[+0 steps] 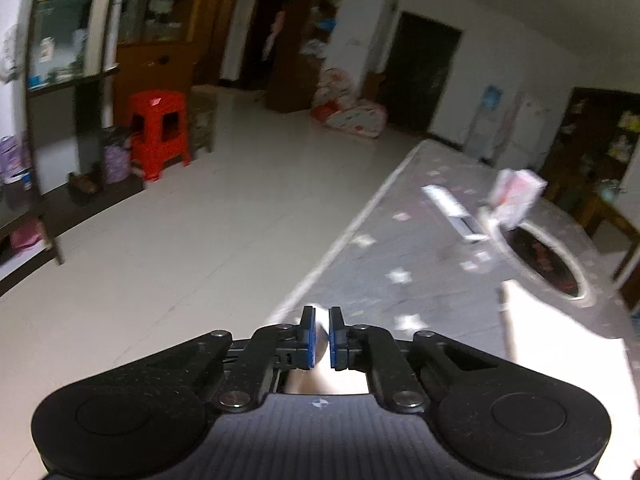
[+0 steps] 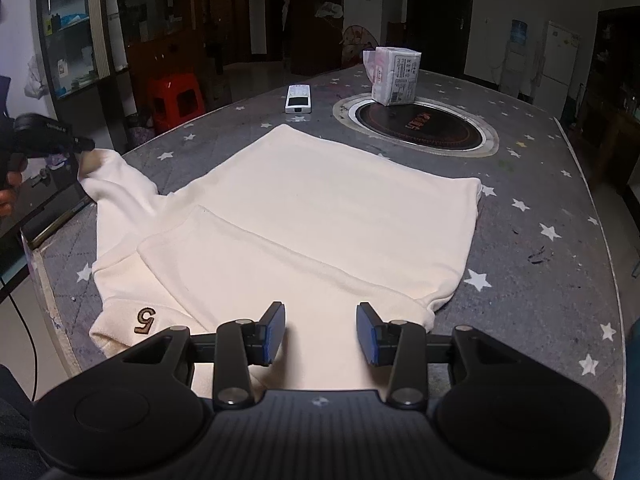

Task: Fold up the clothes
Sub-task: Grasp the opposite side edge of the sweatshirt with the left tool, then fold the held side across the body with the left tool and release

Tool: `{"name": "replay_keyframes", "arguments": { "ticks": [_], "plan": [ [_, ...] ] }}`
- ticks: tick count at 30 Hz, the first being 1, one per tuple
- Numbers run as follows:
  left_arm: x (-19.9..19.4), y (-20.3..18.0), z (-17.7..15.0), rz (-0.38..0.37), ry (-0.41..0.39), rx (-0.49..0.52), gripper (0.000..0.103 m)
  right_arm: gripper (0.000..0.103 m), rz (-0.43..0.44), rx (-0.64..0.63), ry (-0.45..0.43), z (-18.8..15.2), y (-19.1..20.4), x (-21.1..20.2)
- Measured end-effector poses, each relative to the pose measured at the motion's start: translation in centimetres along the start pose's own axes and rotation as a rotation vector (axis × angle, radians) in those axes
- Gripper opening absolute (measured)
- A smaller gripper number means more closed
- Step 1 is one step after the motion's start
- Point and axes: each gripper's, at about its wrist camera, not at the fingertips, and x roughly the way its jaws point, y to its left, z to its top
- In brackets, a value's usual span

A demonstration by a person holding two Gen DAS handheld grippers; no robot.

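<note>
A cream sweatshirt with a brown "5" on one cuff lies spread on the grey star-patterned table. One sleeve is folded across its near side. My left gripper is shut on the other sleeve's cuff and lifts it at the table's left edge; it also shows in the right wrist view, pinching the raised sleeve. My right gripper is open and empty, hovering just above the sweatshirt's near edge.
A white remote and a wrapped tissue pack lie beyond the sweatshirt, by a round inset cooktop. A red stool stands on the floor to the left. Shelving lines the left wall.
</note>
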Motion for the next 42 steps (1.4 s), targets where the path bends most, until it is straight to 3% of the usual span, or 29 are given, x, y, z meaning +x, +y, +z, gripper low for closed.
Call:
{"name": "replay_keyframes", "arguments": {
  "ticks": [8,14,18,23,27,28,33,37,42],
  "plan": [
    [-3.3,-9.1,-0.1,-0.323,0.002,0.132,0.005,0.039,-0.010,0.040,-0.012,-0.2,-0.8,-0.5],
    [-4.8,-16.4,-2.0,-0.615,0.070,0.208,0.005,0.039,-0.036,0.077,-0.013,-1.0,-1.6,-1.1],
    [-4.8,-16.4,-3.5,-0.625,0.080,0.267,0.010,0.039,-0.056,0.105,-0.017,-1.5,-2.2,-1.8],
    [-4.8,-16.3,-5.3,-0.637,0.093,0.341,0.039,0.039,-0.066,0.131,-0.019,-2.1,-2.7,-2.5],
    [-4.8,-16.3,-6.8,-0.646,0.103,0.401,0.050,0.039,-0.053,0.138,-0.016,-1.9,-2.8,-2.2],
    [-4.7,-16.0,-7.0,-0.634,0.104,0.409,0.053,0.039,-0.046,0.135,-0.017,-1.7,-2.7,-2.1],
    [-2.9,-11.1,-6.6,-0.418,0.097,0.384,0.055,0.039,-0.003,0.088,-0.015,-0.5,-1.3,-1.1],
    [-2.3,-6.8,-5.8,-0.252,0.085,0.297,0.060,0.039,0.039,0.020,-0.004,0.8,0.7,0.0],
    [-2.4,-3.0,-4.5,-0.091,0.007,0.246,0.072,0.039,0.094,-0.098,0.015,2.3,4.0,1.2]
  ]
}}
